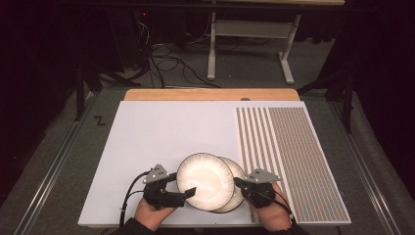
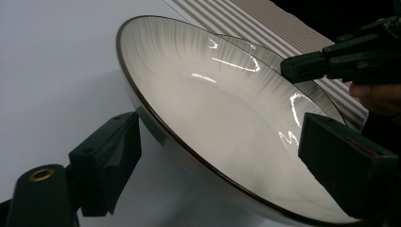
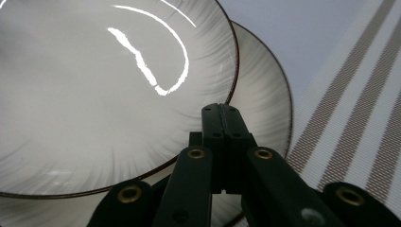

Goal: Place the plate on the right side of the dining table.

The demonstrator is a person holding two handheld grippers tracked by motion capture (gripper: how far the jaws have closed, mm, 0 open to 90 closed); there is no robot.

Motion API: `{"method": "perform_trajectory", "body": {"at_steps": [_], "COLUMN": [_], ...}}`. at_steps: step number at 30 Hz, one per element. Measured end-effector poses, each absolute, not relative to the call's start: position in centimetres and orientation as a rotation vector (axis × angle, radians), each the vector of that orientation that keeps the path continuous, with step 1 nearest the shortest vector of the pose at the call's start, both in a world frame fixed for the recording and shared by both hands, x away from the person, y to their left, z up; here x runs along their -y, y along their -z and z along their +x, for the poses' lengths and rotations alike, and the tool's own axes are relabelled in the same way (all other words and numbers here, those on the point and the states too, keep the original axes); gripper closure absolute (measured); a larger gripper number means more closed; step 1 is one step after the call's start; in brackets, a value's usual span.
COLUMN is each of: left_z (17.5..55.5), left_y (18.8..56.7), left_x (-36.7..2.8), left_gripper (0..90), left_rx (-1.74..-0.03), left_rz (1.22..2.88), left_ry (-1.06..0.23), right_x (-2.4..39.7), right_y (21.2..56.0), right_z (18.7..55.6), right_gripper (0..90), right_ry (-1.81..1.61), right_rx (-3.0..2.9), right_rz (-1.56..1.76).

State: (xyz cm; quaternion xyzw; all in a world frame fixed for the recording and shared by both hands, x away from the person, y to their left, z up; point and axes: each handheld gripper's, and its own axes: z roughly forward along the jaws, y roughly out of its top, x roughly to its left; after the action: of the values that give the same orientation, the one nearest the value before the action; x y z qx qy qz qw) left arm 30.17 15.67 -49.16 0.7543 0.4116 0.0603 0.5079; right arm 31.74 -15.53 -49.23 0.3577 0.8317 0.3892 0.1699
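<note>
While two white plates overlap at the near edge of the tabletop (image 1: pixel 147 132), a person works on them with a hand-held gripper in each hand. The upper plate (image 1: pixel 205 179) sits tilted, its left rim raised off the white surface and its right side resting over the lower plate (image 1: pixel 239 172), which peeks out to the right beside a striped mat (image 1: pixel 288 152).

The left hand-held gripper (image 1: pixel 188 193) has its jaws apart, one jaw below the raised rim and the other above the plate's inside, straddling the edge; whether they press on the rim cannot be told. The right hand-held gripper (image 3: pixel 222 118) has its jaws pressed together with nothing between them, the tip resting at or just above the spot where the two rims cross.

Judging from how things lie, the job looks to be at its middle: the upper plate is partly lifted or partly lowered, not yet squarely seated on its partner nor clear of it. Which of the two is intended the pictures do not settle. What seems left is to finish moving the upper plate and let go.

Counted: two plates, two hand-held grippers, one striped mat, one tabletop, and cables on the floor beyond.
</note>
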Motion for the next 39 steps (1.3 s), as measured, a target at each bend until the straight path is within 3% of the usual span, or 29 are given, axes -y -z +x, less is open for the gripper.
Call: {"method": "perform_trajectory", "body": {"at_steps": [13,16,24,39], "left_z": [30.30,30.38,30.41,30.36], "left_y": [49.31,49.27,49.12,48.63], "left_x": [-15.54,-15.94,-16.21,-15.86], "left_gripper": [21.8,32.3,46.6,62.2], "left_rx": [-1.036,-1.082,-1.123,-1.164], "left_rz": [1.844,1.819,1.822,1.817], "left_ry": [-0.066,-0.055,-0.072,-0.150], "right_x": [14.56,14.53,14.65,15.22], "right_y": [49.23,49.21,49.18,48.67], "right_z": [31.27,31.19,31.24,31.06], "right_gripper": [90.0,90.0,90.0,90.0], "right_ry": [-1.107,-1.107,-1.109,-1.133], "right_rx": [-2.387,-2.391,-2.383,-2.343], "right_rz": [0.969,0.972,0.973,0.997]}}
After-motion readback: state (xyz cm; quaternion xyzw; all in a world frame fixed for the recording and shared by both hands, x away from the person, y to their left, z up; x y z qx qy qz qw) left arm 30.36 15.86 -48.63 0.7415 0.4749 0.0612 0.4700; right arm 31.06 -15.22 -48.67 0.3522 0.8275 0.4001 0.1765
